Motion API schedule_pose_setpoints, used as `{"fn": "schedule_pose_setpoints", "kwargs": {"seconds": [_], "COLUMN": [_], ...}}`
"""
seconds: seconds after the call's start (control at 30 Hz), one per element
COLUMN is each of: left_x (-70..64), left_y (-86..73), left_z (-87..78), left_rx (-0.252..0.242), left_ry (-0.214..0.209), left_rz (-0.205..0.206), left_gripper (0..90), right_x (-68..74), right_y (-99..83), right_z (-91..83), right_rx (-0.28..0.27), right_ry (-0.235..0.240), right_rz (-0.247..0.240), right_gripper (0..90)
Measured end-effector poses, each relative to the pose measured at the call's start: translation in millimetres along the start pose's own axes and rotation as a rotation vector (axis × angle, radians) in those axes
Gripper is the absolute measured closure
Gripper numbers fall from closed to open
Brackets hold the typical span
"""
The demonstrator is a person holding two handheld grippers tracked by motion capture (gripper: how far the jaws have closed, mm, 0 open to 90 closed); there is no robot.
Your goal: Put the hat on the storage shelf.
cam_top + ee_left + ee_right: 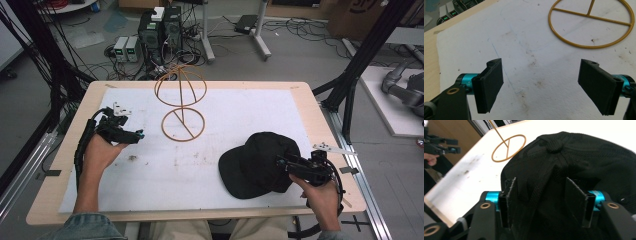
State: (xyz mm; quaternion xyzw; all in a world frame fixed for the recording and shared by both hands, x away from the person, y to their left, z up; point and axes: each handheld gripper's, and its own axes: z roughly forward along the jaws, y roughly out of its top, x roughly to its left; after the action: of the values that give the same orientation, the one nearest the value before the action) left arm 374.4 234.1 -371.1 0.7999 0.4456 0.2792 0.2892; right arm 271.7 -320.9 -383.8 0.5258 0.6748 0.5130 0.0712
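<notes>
A black cap [255,160] lies on the white mat at the front right, its crown close up in the right gripper view [574,152]. My right gripper [282,162] is at the cap's right rear; its jaws are half drawn in, with bunched cap fabric between them [540,190]. A gold wire stand [183,124] has a flat base ring on the mat's middle and hoops [180,85] rising on a thin stem. My left gripper [139,135] hovers left of the stand, wide open over bare mat [540,80], with the base ring [591,25] ahead of it.
The white mat [150,170] covers a wooden table [65,165]. Black frame posts [350,85] stand by the right edge. Power boxes and cables [160,35] lie on the floor beyond the far edge. The other hand and its gripper [449,148] show far left.
</notes>
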Motion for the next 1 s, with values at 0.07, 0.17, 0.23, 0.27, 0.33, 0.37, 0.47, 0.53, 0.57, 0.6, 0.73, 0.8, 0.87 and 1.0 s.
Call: {"fn": "schedule_pose_setpoints", "kwargs": {"seconds": [0.07, 0.17, 0.23, 0.27, 0.33, 0.37, 0.47, 0.53, 0.57, 0.6, 0.73, 0.8, 0.87, 1.0], "left_x": [-0.1, -0.3, 0.2, 0.3, 0.3, 0.7, 1.1, 1.3, 1.2, 1.1, 0.7, 0.9, 1.4, 2.0], "left_y": [-0.1, -0.3, -0.4, -0.5, -0.8, -1.0, -1.6, -2.0, -2.2, -2.2, -2.4, -2.4, -2.6, -3.3], "left_z": [-0.1, -0.2, -0.2, 0.0, 0.2, 0.1, 0.3, 0.7, 1.1, 1.1, 1.6, 1.6, 1.5, 1.5], "left_rx": [0.000, 0.001, 0.003, 0.001, 0.000, 0.003, 0.008, 0.007, 0.006, 0.008, 0.010, 0.010, 0.012, 0.011], "left_ry": [0.002, 0.004, 0.006, 0.005, 0.007, 0.008, 0.011, 0.010, 0.007, 0.008, 0.011, 0.010, 0.010, 0.011], "left_rz": [-0.003, -0.006, -0.004, -0.005, -0.009, -0.006, -0.008, -0.007, -0.011, -0.010, -0.007, -0.008, -0.009, -0.012], "left_gripper": [20.6, 20.7, 20.7, 20.7, 20.7, 20.7, 20.7, 20.7, 20.7, 20.7, 20.7, 20.7, 20.8, 20.8], "right_x": [-0.4, -0.5, -0.9, -0.6, -0.4, -0.3, -0.5, -0.4, -0.6, -1.3, -1.9, -3.2, -4.5, -6.4], "right_y": [-0.3, -0.6, -0.8, -0.8, -0.6, -0.7, -0.8, -1.2, -1.3, -1.3, -1.6, -1.4, -0.9, -1.1], "right_z": [1.1, 2.6, 4.3, 5.0, 6.6, 7.6, 8.8, 9.1, 9.1, 9.6, 10.2, 10.0, 9.1, 9.1], "right_rx": [-0.002, 0.000, 0.000, 0.002, 0.003, -0.001, 0.002, -0.001, -0.001, -0.004, -0.002, 0.001, -0.001, -0.012], "right_ry": [-0.001, 0.006, 0.013, 0.020, 0.023, 0.025, 0.034, 0.039, 0.043, 0.045, 0.051, 0.059, 0.069, 0.081], "right_rz": [0.013, 0.038, 0.041, 0.046, 0.043, 0.045, 0.057, 0.064, 0.069, 0.069, 0.085, 0.098, 0.118, 0.126], "right_gripper": [47.4, 49.3, 50.7, 51.4, 54.0, 55.2, 60.4, 62.5, 63.3, 64.2, 67.8, 71.1, 74.2, 79.6]}}
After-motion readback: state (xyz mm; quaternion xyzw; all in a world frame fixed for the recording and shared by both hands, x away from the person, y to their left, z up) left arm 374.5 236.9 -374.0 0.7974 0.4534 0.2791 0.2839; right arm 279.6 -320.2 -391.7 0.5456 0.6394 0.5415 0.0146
